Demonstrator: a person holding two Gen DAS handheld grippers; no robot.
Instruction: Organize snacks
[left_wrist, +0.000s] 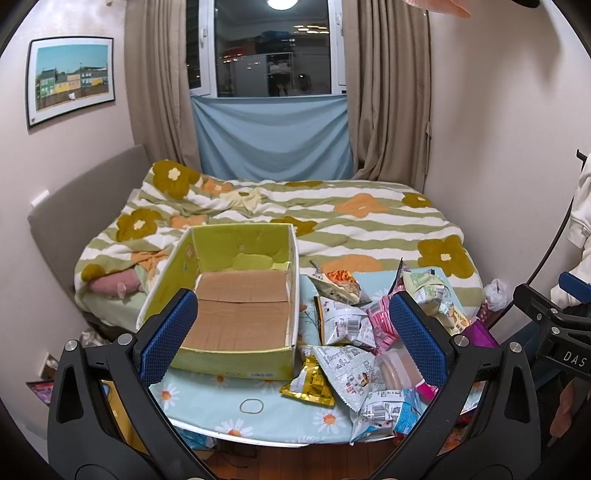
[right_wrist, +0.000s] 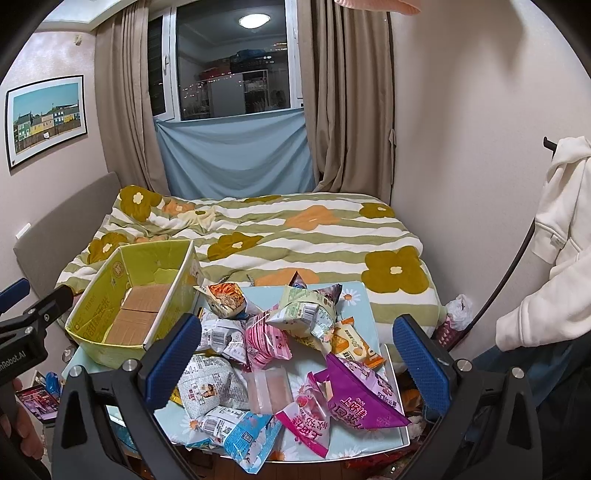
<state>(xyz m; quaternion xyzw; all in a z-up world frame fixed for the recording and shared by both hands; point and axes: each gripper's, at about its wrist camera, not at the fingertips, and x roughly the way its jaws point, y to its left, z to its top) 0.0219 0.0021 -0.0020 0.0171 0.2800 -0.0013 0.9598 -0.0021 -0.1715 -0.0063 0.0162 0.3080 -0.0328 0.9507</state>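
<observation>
1. Spread wide apart, the blue-padded jaws of the left gripper are held above the near table edge, with nothing between them; the right gripper is likewise wide open and grips nothing.
2. A loose heap of crinkled foil snack packets is seen on the right half of the daisy-printed light-blue tabletop; a purple triangular pouch and a clear plastic sachet lie nearest.
3. Just left of the heap, an open yellow-green cardboard box with a brown flap floor is seen, holding no packets.
4. Beyond the table, a bed with a green-striped flowered blanket is seen; behind it, a curtained window.
</observation>
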